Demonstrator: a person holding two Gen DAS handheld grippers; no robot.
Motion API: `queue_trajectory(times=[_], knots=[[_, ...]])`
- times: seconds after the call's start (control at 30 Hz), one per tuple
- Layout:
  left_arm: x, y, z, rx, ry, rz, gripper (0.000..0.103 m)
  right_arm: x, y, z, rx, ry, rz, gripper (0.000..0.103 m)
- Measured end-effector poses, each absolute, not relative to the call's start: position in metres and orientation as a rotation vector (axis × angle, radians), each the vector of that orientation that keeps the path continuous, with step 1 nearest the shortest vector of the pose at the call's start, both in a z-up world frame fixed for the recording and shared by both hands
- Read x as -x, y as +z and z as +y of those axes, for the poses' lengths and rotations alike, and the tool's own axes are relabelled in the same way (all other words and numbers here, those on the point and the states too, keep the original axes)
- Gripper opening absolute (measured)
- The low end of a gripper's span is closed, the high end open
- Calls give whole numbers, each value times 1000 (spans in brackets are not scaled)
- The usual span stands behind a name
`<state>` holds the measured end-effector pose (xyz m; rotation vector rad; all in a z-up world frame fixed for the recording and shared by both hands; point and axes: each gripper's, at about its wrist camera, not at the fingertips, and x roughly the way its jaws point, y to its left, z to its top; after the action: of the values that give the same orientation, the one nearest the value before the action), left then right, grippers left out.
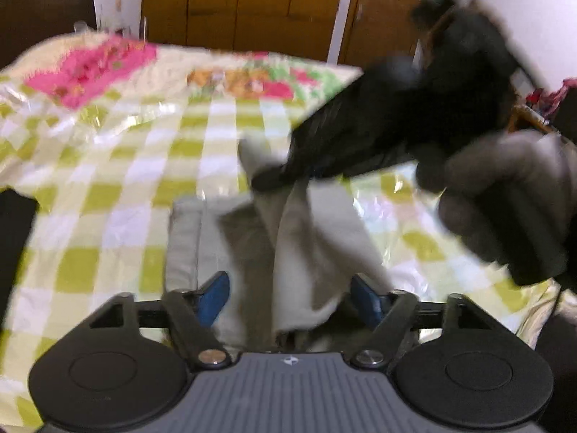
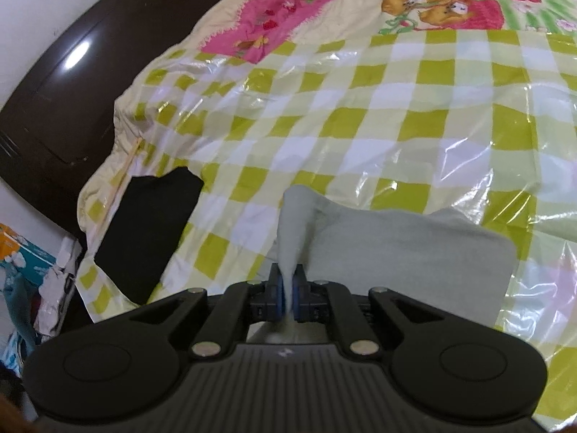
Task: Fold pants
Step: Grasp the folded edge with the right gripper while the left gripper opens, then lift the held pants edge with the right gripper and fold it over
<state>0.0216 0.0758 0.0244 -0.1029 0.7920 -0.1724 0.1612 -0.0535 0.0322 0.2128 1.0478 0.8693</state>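
Pale grey pants lie folded on a bed, on its green-and-white checked cover under clear plastic, toward the near edge. Right gripper: fingers closed, blue pads pinching a raised ridge of the pants fabric, which stands up in a peak just beyond the tips; gripper angled down toward the bed. From the left wrist view the same gripper comes in from the right as a dark blurred shape, a gloved hand wrapped round its handle. Left gripper: fingers apart, blue pads on either side of a hanging fold of the pants, not pressing on it; also tilted downward. A black cloth lies at the bed's left edge, apart from the pants.
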Motion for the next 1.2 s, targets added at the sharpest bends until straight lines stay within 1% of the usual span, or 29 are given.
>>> queue_trajectory(times=[0.03,0.07,0.1,0.17,0.3,0.47,0.6,0.67,0.73,0.87,1.0,1.2], knots=[[-25,18,76,118,-191,827,47,-162,33,-58,-227,866,1043,6],[-26,13,76,142,-217,860,31,-163,33,-61,-235,861,1039,6],[-27,10,76,154,-235,876,28,-163,33,-64,-242,857,1035,6],[-25,12,72,129,-252,864,25,-164,32,-71,-257,849,1034,6],[-19,33,72,133,-302,773,24,-169,33,-87,-327,811,1024,6],[-10,50,98,207,-310,675,23,-173,61,-79,-336,816,961,6],[-12,31,133,294,-243,709,23,-177,64,-44,-291,844,965,6],[-13,13,150,373,-226,755,23,-180,50,-20,-262,843,1005,6],[-13,-1,162,384,-189,789,23,-182,30,2,-226,838,1048,6],[-8,-19,183,437,-151,812,23,-180,2,31,-192,840,1093,6],[-9,-26,192,476,-151,813,23,-182,-5,44,-206,848,1100,6],[-8,-19,216,593,-165,739,23,-188,9,48,-254,855,1078,6]])
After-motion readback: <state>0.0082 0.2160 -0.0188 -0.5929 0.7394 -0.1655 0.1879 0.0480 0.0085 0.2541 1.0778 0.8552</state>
